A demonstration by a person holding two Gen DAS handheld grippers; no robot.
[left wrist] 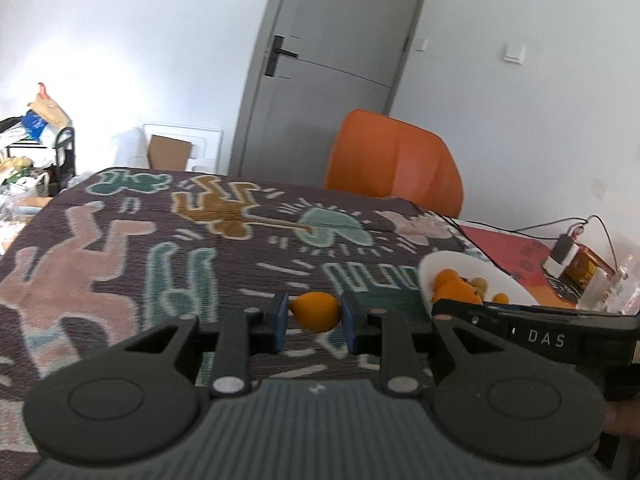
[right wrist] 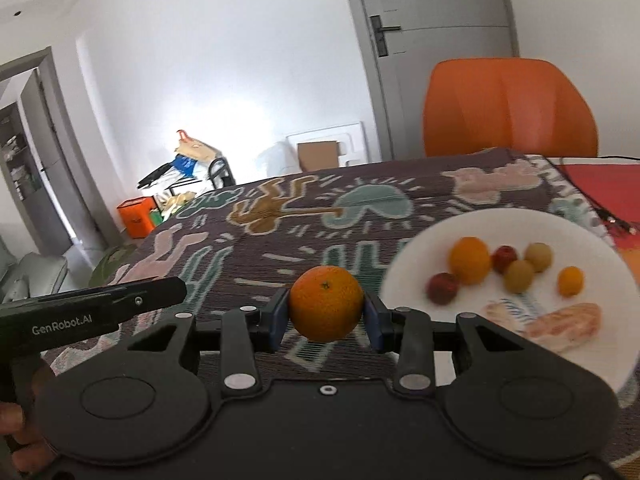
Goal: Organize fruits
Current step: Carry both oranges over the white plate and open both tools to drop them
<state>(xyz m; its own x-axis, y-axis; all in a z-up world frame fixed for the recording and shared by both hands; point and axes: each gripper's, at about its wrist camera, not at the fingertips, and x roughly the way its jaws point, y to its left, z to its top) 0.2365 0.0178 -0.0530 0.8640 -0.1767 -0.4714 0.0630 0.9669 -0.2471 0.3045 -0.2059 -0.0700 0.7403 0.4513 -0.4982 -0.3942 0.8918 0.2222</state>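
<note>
Left gripper [left wrist: 314, 322] clamped on small pointed yellow-orange fruit [left wrist: 316, 311], left of round white plate [right wrist: 420, 256]; right gripper [right wrist: 326, 316] gripping round orange [right wrist: 326, 307], beside plate's left rim.

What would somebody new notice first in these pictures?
Probably the fruit held in each gripper: the right gripper clamps a round orange, the left gripper a small yellow-orange fruit. Next, the white plate of fruit at right, and the orange chair behind the table.
</note>
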